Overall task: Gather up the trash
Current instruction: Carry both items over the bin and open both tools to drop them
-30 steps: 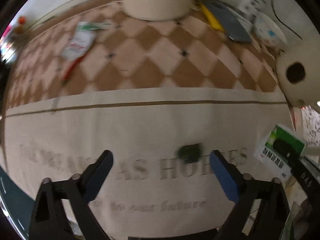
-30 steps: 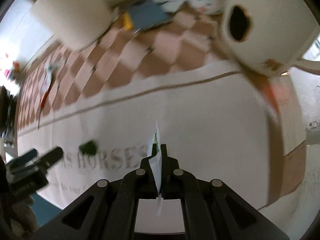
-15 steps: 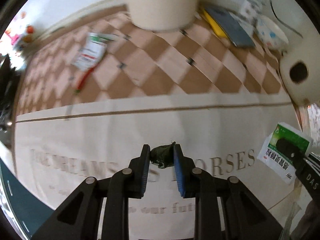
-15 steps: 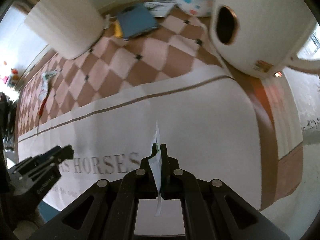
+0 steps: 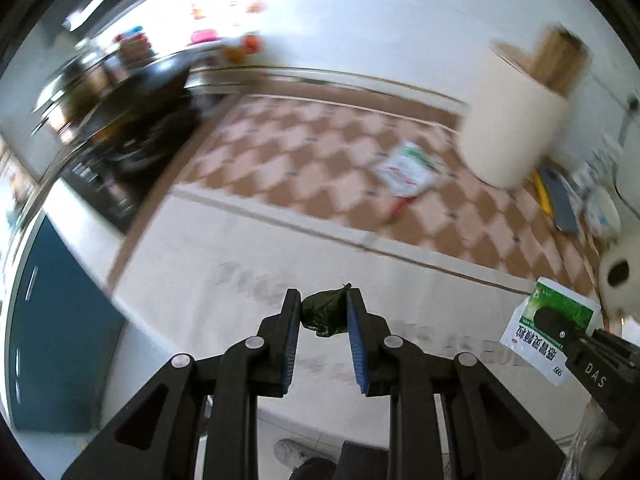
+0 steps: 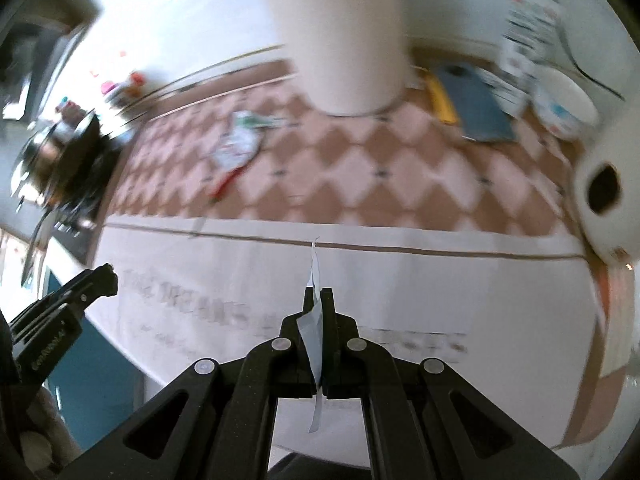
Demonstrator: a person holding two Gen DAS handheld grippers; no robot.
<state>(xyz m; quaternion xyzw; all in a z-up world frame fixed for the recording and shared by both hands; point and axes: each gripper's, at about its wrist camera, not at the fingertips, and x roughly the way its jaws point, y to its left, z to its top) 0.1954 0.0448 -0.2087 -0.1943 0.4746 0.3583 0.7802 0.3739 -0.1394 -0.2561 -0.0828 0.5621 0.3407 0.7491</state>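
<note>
My left gripper (image 5: 323, 312) is shut on a small dark green crumpled scrap (image 5: 322, 313) and holds it above the white tablecloth (image 5: 224, 264). My right gripper (image 6: 318, 298) is shut on a flat white and green packet (image 6: 314, 328), seen edge-on; the same packet shows its face in the left wrist view (image 5: 550, 322). A white and green wrapper (image 5: 406, 168) with a red strip lies on the checkered part of the cloth; it also shows in the right wrist view (image 6: 236, 146). A tall cream bin (image 5: 514, 128) stands behind it and shows in the right wrist view (image 6: 340, 36).
A paper roll (image 6: 604, 200) stands at the right. A blue book (image 6: 480, 104), a yellow object (image 6: 440, 98) and a white bowl (image 6: 566, 104) lie at the back right. Dark cookware (image 5: 120, 120) stands at the left edge.
My left gripper closed on the green scrap and lifted it, swinging left. My right gripper kept its packet and also swung left.
</note>
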